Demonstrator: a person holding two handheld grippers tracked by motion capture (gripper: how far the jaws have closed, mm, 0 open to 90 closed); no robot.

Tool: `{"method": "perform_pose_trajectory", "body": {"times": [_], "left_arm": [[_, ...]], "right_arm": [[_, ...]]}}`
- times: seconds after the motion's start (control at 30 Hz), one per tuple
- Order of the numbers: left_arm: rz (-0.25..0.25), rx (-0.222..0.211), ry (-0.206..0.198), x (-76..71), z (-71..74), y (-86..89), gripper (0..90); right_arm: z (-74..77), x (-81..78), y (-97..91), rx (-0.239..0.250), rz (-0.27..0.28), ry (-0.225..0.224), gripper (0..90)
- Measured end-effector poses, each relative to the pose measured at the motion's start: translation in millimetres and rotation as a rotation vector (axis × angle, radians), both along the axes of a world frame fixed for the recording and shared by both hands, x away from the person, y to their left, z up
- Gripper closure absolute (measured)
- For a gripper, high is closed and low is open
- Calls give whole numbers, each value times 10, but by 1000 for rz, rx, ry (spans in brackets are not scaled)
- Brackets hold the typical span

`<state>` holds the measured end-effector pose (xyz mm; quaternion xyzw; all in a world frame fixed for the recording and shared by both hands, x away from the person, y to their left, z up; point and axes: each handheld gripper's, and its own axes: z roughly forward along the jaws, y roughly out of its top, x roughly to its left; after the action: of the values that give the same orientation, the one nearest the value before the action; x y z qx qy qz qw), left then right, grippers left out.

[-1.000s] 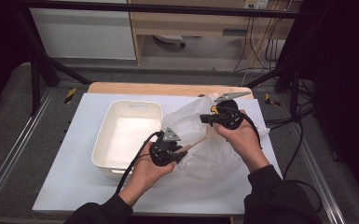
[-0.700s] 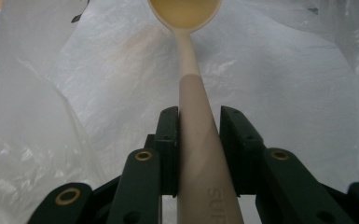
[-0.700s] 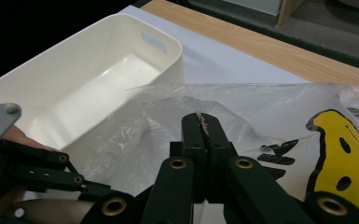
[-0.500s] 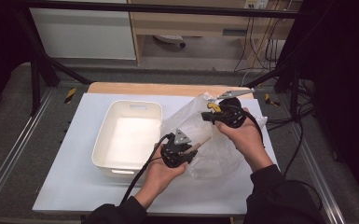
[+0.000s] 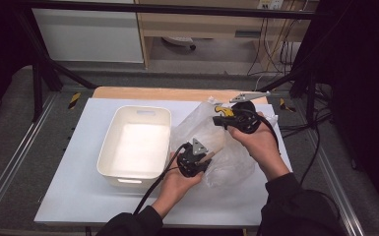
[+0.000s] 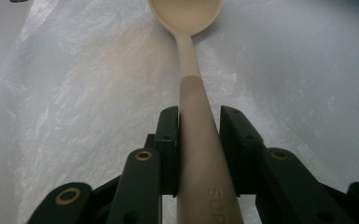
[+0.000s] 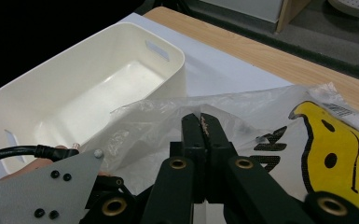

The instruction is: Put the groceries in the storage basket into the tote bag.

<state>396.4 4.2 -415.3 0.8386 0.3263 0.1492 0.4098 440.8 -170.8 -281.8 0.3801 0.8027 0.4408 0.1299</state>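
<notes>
Left gripper (image 5: 203,158) clamps the handle of a cream plastic spoon (image 6: 192,70) lying inside the crinkled translucent plastic bag (image 5: 226,160). Beyond, right gripper (image 7: 204,122) pinches the bag's rim. Bag sits just right of the white rectangular tub (image 5: 109,147).

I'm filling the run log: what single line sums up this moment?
left gripper: shut on spoon | right gripper: shut on plastic bag | spoon: inside bag | white bin: holds nothing
</notes>
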Motion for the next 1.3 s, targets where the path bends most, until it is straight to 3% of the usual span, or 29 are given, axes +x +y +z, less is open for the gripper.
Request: {"method": "perform_pose_trajectory", "body": {"times": [0.27,0.57,0.83,0.97,1.17,1.3], "left_arm": [[-9,-13,-43,-45,58,-78,689],[2,-22,-43,87,-43,-230,690],[21,-11,-99,118,3,-253,690],[23,-21,-126,152,-62,-292,690],[40,-29,-119,211,-134,-325,691],[42,-45,-146,216,-96,-334,692]], "right_arm": [[-19,16,34,-3,4,6,900],[3,-6,79,4,12,-4,900],[-3,-6,70,7,14,-6,900],[8,-7,55,15,9,-6,900],[5,-6,46,16,12,-9,900],[3,1,31,17,13,-8,900]]}}
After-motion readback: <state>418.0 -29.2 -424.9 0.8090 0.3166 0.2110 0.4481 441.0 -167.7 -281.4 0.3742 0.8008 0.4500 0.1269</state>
